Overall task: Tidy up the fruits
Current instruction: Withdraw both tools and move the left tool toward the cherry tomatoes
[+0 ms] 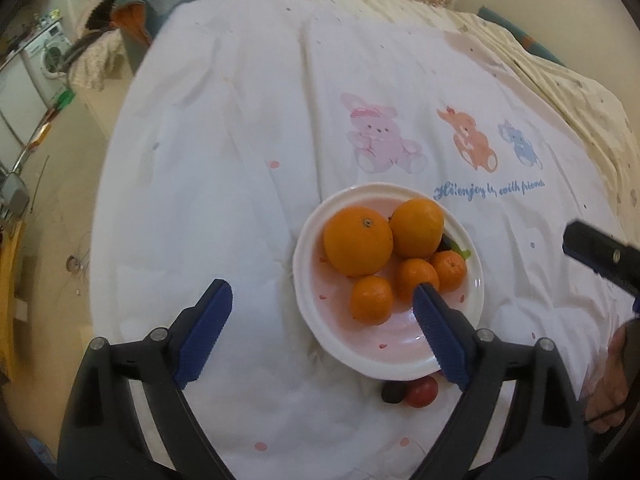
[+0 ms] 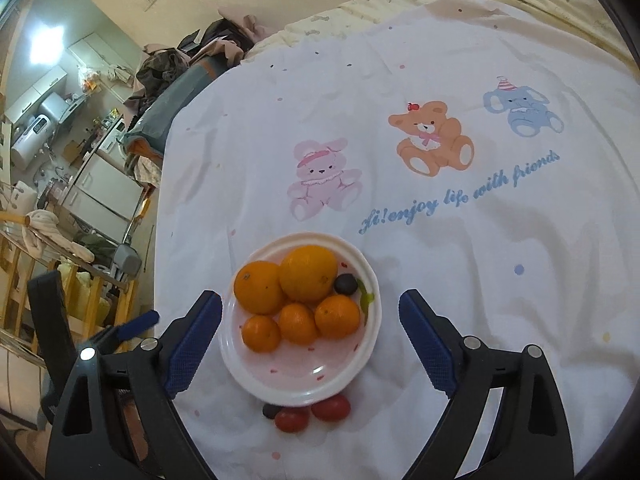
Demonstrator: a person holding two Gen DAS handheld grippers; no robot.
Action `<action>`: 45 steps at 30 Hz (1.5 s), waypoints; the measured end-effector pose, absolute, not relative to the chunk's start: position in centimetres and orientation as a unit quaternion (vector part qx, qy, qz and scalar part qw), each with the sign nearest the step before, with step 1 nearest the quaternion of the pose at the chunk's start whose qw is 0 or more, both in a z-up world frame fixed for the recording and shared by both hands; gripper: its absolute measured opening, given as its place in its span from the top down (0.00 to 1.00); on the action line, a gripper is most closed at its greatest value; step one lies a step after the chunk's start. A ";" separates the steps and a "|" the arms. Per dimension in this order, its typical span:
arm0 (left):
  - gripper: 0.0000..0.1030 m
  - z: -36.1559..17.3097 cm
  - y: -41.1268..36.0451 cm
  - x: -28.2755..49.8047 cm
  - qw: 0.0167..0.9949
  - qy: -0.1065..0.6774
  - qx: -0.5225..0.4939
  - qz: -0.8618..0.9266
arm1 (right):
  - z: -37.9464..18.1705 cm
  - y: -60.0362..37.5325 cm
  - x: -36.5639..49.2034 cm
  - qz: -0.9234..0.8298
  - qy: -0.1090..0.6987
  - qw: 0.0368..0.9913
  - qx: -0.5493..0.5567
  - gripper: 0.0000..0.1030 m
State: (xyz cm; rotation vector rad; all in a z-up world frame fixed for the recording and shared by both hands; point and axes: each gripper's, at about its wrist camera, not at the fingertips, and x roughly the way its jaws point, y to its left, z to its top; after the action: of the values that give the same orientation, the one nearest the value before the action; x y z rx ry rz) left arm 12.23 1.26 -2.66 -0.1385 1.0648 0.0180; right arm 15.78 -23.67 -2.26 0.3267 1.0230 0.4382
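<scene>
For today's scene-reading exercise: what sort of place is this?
Probably a small flat: a bed under a white cartoon-animal quilt, a white front-loading washing machine beside it, and white kitchen cabinets beyond.

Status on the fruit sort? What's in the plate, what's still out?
Done: two large oranges and three small mandarins sit in the white plate, with a dark fruit at its far edge. In hand: nothing; the left gripper and right gripper are both open and empty above the plate. Left: two red tomatoes and a small dark fruit lie on the sheet by the plate's near rim.
</scene>
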 end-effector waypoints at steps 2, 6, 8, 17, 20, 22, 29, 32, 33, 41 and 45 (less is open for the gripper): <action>0.13 -2.1 1.5 11.6 0.864 0.498 -0.074 0.012 | -2.1 -23.9 15.0 0.207 0.483 0.836 0.155 0.10; 0.13 -1.3 1.5 10.3 0.871 0.486 -0.071 0.018 | -2.0 -24.3 13.3 0.202 0.484 0.838 0.151 0.10; 0.13 -1.0 1.6 9.5 0.873 0.482 -0.074 0.016 | -2.0 -24.5 12.5 0.203 0.483 0.838 0.150 0.10; 0.13 -0.8 1.5 6.6 0.871 0.484 -0.078 0.010 | -2.2 -24.9 9.2 0.195 0.486 0.840 0.140 0.10; 0.13 -1.1 1.4 6.0 0.867 0.491 -0.085 0.014 | -2.4 -25.0 8.7 0.190 0.490 0.838 0.145 0.10; 0.13 -1.4 1.5 5.8 0.864 0.495 -0.089 0.019 | -2.7 -25.1 8.4 0.186 0.493 0.837 0.149 0.10; 0.13 -2.8 1.7 5.9 0.848 0.520 -0.098 0.025 | -4.1 -25.3 8.6 0.166 0.516 0.825 0.158 0.10; 0.13 -3.5 1.5 6.0 0.841 0.532 -0.098 0.025 | -4.7 -25.5 8.7 0.159 0.524 0.820 0.166 0.10; 0.13 -3.6 1.4 6.0 0.839 0.535 -0.097 0.025 | -4.9 -25.6 8.8 0.157 0.526 0.818 0.169 0.10; 0.13 -5.4 1.3 6.4 0.823 0.559 -0.103 0.021 | -5.6 -26.5 9.1 0.135 0.537 0.811 0.187 0.10; 0.19 -6.8 0.3 6.3 0.809 0.580 -0.095 0.002 | -6.1 -27.0 9.5 0.123 0.547 0.804 0.199 0.10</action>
State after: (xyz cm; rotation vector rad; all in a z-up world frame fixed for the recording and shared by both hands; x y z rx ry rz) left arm 6.31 0.32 -6.84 -0.2025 1.2403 0.0052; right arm 9.48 -26.99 -6.13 0.4265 1.1719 0.2642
